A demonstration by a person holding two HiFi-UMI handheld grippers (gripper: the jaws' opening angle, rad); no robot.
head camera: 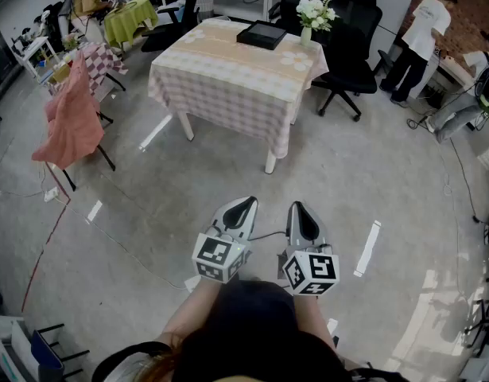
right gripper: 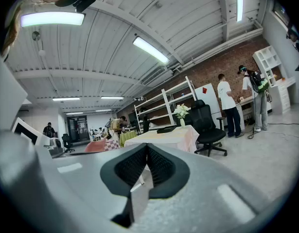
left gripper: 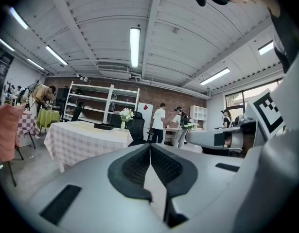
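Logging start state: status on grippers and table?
Jaws shut and empty on left gripper and right gripper, both short of the table. On it: black tray, flower vase. Beside it, office chair.

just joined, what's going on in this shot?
A person stands on the open floor with a gripper in each hand. The left gripper and right gripper sit side by side, jaws together, nothing between them. Ahead, well apart, stands a table with a checked cloth, carrying a black tray and a vase of white flowers.
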